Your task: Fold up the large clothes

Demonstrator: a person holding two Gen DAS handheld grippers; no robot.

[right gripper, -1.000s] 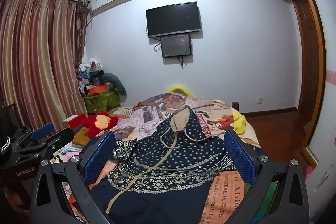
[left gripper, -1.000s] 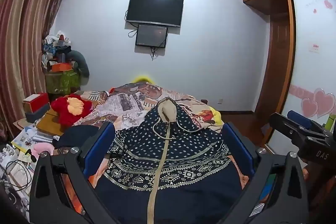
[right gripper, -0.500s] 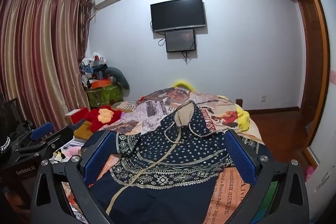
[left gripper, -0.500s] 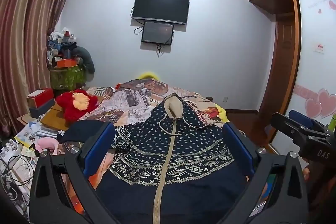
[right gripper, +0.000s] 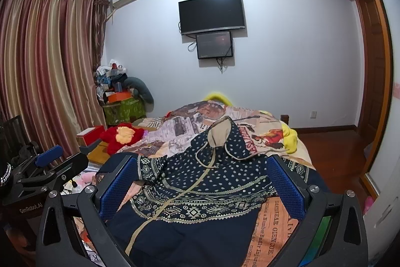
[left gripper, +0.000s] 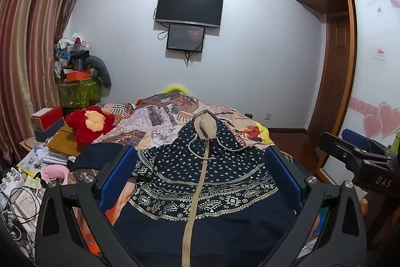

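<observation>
While the left tool [left gripper: 200,177] hangs wide open and empty, the hoodie [left gripper: 207,179] lies spread on the bed [left gripper: 160,121], hood farthest away, zipper up. From the right wrist, the right tool [right gripper: 200,179] likewise gapes empty above the hoodie [right gripper: 200,187], left tool [right gripper: 47,167] alongside.

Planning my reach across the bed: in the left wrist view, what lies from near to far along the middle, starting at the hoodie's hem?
Plain navy hem of the hoodie → patterned band → dotted chest → beige-lined hood → printed bedspread → yellow pillow → wall with the small screen and TV.
</observation>
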